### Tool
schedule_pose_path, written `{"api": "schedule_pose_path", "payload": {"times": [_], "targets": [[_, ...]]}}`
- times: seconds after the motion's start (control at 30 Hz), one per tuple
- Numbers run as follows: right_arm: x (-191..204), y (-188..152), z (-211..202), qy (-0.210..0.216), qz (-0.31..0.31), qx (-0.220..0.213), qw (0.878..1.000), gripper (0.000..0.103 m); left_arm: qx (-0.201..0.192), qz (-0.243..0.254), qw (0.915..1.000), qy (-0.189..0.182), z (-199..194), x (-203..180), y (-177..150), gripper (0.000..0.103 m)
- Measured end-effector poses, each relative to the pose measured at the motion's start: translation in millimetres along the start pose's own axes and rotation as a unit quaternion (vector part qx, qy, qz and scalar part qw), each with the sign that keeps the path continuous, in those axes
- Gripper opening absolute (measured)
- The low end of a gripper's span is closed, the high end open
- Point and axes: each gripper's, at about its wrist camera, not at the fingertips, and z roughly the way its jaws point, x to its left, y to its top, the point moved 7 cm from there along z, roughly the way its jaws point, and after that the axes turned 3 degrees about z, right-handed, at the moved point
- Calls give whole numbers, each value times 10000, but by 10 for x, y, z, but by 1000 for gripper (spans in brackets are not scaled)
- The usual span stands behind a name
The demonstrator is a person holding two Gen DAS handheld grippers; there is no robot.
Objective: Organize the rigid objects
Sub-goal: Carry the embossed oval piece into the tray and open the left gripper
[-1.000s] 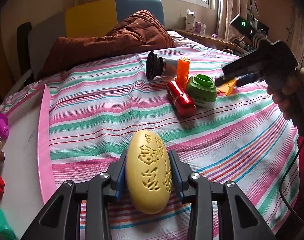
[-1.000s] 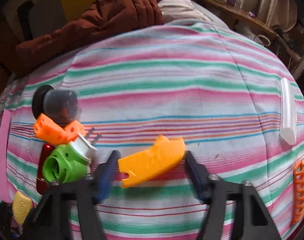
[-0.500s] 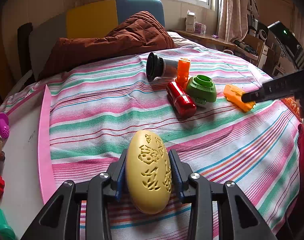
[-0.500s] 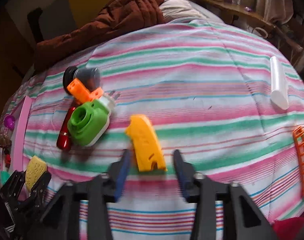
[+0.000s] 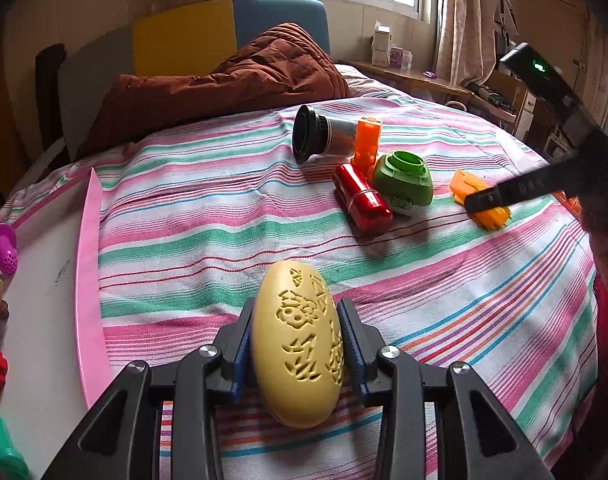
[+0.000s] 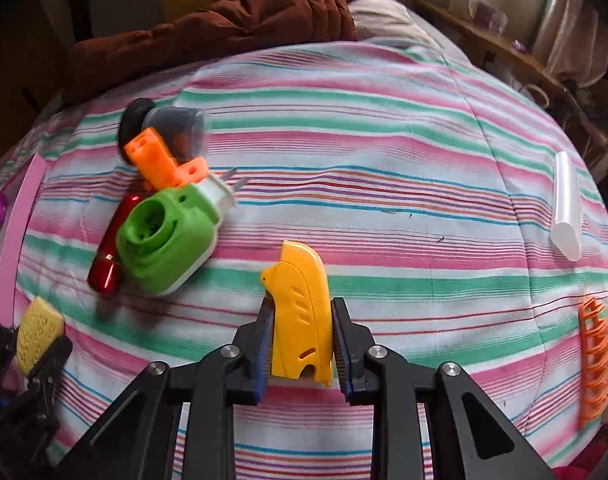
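We see the yellow plastic piece point(image 6: 301, 316) lying lengthwise on the striped bedspread point(image 6: 384, 208), with the right gripper point(image 6: 301, 344) around it. Its jaws have just been closing, and the blue pads now press the piece on both sides. In the left wrist view this same piece point(image 5: 470, 190) shows partly behind the right gripper's dark finger point(image 5: 504, 194).

Taking the green round toy point(image 6: 163, 236) as our landmark, the yellow piece sits to its right, near but apart. A red cylinder point(image 6: 107, 248) lies against the toy's left side, an orange block point(image 6: 159, 160) rests just behind it, and a clear cup with a black lid point(image 6: 163, 130) lies on its side behind that. Far to the toy's right is a white tube point(image 6: 566, 204), and an orange rack point(image 6: 594, 356) lies at the bedspread's right edge.

Below and left of the toy, the left gripper point(image 5: 297, 344) clamps a tan oval soap-like thing point(image 5: 297, 344) with carved patterns, its pads tight on both flanks. A pink strip point(image 5: 88, 272) borders the bedspread farther left, and a brown quilt point(image 5: 231, 80) is heaped well behind the toy.
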Motion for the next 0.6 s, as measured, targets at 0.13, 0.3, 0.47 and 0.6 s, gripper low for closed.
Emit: {"api": "schedule_pose_path", "payload": {"times": [0.13,0.3,0.47,0.6], "targets": [[125,-233,-66,304,-59,-25,9995,27,1,35,10000,35,3,-11,2,39],[19,-269,-58,748,302,-137,9966,28,90,72,9999,68,12,-20,16,39],[27,-286,-61,724,151,-274,9969,28,400,-293,9988,-47,-40,16,84,31],[96,-326,-75,527,-121,-367,9979,28,178,-242,9995,-21,-281,9,191,25]]}}
